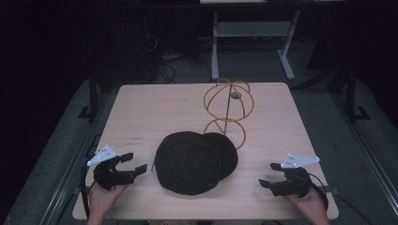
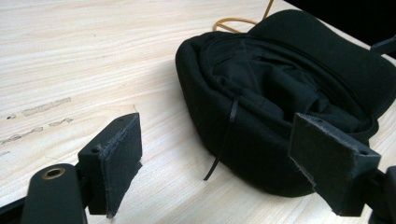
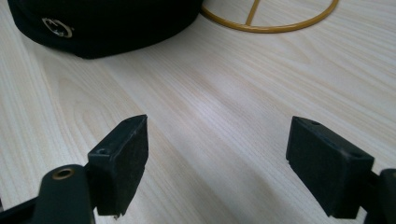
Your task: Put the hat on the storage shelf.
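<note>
Cap (image 2: 280, 107) | left gripper view: open inside up; right gripper view: emblem (image 3: 57, 27)

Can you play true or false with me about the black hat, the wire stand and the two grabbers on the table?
1. The black cap lies upside down on the table. True.
2. The left gripper is squeezing the cap. False: its jaws are open, just short of the cap.
3. The cap sits on top of the wire stand. False: it lies on the table in front of the stand, which is bare.
4. The right gripper is open with only tabletop between its jaws. True.
5. The wire stand is orange-gold. True.
</note>
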{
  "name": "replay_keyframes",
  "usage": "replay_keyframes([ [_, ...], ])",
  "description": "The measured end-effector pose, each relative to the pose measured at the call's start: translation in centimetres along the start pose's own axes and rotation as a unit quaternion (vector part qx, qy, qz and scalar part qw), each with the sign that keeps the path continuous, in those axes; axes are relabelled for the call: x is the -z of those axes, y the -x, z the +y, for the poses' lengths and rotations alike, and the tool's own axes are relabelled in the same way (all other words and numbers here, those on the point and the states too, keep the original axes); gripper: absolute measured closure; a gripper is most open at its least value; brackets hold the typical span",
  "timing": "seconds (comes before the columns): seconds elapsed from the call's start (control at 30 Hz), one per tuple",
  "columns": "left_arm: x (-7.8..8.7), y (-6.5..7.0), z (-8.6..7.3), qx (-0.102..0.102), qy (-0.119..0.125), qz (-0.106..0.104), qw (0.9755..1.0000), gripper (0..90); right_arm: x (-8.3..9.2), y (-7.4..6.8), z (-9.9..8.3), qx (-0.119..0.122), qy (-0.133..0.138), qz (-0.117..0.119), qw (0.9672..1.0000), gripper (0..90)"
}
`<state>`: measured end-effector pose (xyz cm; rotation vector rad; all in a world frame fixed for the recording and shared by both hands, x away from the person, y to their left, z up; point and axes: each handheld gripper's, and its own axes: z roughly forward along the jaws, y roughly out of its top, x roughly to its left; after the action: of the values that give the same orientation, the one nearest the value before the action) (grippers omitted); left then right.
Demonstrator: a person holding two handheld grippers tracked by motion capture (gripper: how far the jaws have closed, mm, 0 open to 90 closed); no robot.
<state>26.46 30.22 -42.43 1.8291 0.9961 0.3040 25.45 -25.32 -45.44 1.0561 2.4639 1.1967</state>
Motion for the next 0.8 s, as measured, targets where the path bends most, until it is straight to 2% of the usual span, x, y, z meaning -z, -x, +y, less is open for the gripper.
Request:
replay_keyframes([
  [0.33, 0.0, 0.0, 0.0, -0.004, -0.001, -0.003, 1.0000, 16.7, 0.2, -0.6, 0.8, 0.004, 0.005, 0.005, 1.0000, 19.4],
  [0.43, 0.1, 0.1, -0.1, 0.000, 0.000, -0.004, 1.0000, 16.8, 0.3, -1.1, 1.6, 0.012, 0.008, 0.010, 0.9998, 18.8],
  [0.53, -0.1, 0.1, -0.1, -0.006, -0.006, 0.003, 1.0000, 16.7, 0.4, -1.5, 2.5, 0.018, 0.007, 0.020, 0.9996, 18.4],
  [0.7, 0.1, -0.2, -0.1, 0.001, 0.000, -0.002, 1.0000, 16.8, 0.6, -2.4, 3.5, 0.031, 0.005, 0.029, 0.9991, 17.7],
  [0.8, -0.1, -0.2, -0.1, 0.000, -0.003, -0.002, 1.0000, 16.8, 0.6, -3.2, 4.4, 0.049, -0.001, 0.037, 0.9981, 17.8],
])
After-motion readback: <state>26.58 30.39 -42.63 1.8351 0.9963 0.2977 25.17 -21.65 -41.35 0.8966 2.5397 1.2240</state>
